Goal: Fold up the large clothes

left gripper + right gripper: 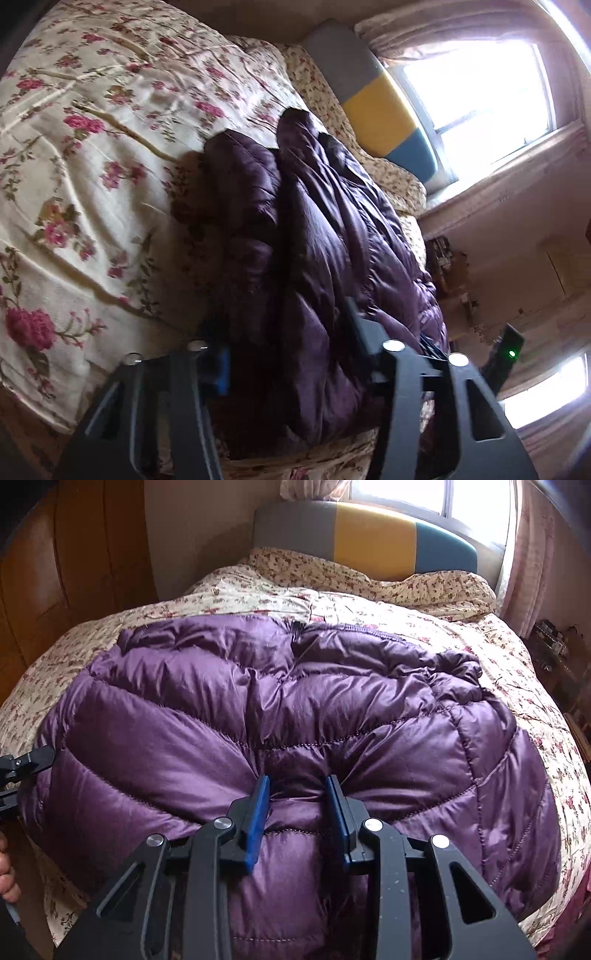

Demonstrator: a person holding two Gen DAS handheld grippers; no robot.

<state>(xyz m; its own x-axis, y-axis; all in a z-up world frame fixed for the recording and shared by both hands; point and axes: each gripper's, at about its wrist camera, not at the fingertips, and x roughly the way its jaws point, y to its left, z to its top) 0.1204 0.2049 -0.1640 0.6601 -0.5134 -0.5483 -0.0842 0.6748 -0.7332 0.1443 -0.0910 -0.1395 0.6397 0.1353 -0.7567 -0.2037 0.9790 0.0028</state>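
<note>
Fingers (263, 812) astride headboard-pointing jacket (258, 716)

One purple quilted jacket (280, 716) is seen, spread on one bed covered by a floral bedspread (424, 627). Two grippers are counted: the right gripper (299, 794) and the left gripper (291, 343). One three-coloured headboard (373, 539), two windows (476, 81) and one hand (7, 871) are seen.
</note>
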